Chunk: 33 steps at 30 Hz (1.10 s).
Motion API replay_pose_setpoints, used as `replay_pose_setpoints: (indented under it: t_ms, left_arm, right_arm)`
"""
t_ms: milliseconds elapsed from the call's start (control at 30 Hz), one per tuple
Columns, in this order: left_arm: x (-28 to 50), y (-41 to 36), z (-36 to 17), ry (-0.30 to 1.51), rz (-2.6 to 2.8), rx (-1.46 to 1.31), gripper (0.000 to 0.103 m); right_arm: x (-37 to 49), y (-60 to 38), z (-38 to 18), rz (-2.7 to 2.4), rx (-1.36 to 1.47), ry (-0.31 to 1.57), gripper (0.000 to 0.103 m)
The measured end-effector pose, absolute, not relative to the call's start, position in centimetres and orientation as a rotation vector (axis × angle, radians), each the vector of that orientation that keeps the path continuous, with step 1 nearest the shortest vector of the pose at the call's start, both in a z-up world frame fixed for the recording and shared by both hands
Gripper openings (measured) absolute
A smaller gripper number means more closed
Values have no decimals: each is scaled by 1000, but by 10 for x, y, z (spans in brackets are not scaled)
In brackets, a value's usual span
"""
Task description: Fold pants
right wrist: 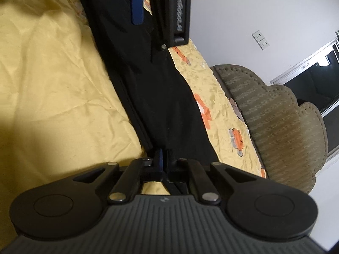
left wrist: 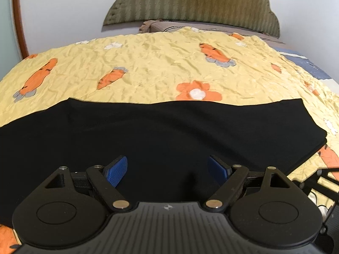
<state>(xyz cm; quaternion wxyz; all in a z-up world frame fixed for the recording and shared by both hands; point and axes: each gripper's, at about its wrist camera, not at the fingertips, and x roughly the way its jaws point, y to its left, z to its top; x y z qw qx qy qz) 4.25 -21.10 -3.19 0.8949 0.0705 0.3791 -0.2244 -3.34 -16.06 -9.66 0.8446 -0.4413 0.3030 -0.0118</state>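
Right wrist view: right gripper [right wrist: 163, 158] is pinching the black pants [right wrist: 161, 97] at their edge. Left gripper [left wrist: 167, 169] is hovering spread over them. Being soft and limp, they are likely to sag; hems look best to grip.

pants [left wrist: 161, 131]: the left end runs off the picture's edge, and the near part is hidden under the left hand-held gripper [left wrist: 168, 170].
headboard [left wrist: 190, 2]: its top is cut off.
right hand-held gripper [right wrist: 163, 155]: its blue pads are mostly hidden by the black cloth they pinch.
bed [right wrist: 53, 74]: the corner is dark with shadow.
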Motion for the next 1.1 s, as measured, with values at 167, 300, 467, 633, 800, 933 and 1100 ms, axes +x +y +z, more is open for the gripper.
replay_pose_setpoints:
  t_ms: [167,300,467,633,800,933,1100]
  left_arm:
    - [47,-240,-44,795,-502,209,85]
    - [40,-254,-56,787,-515,298,85]
    - [25,-257,-55,746,-559,330,85]
    - [7,-266,-48,660,-626,440,85]
    - [-2,-279,-56,641,-663,507,85]
    - [-3,-281,-60,653,-669,513,85]
    - [1,-280,-58,668,-663,494,85]
  right_arm:
    - [-42,-161,-97,-20,-889,658,0]
    - [-51,-164,-91,-57,-895,632,0]
    - [-64,-206,-85,-273,-910,656,13]
    - [-70,-263,-70,-372,-542,722,21]
    - [-100,-328,-47,-491,-12,613,29]
    - [-121,-374,-51,-477,291,555,30]
    - [-122,-416,-59,-477,525,522,30]
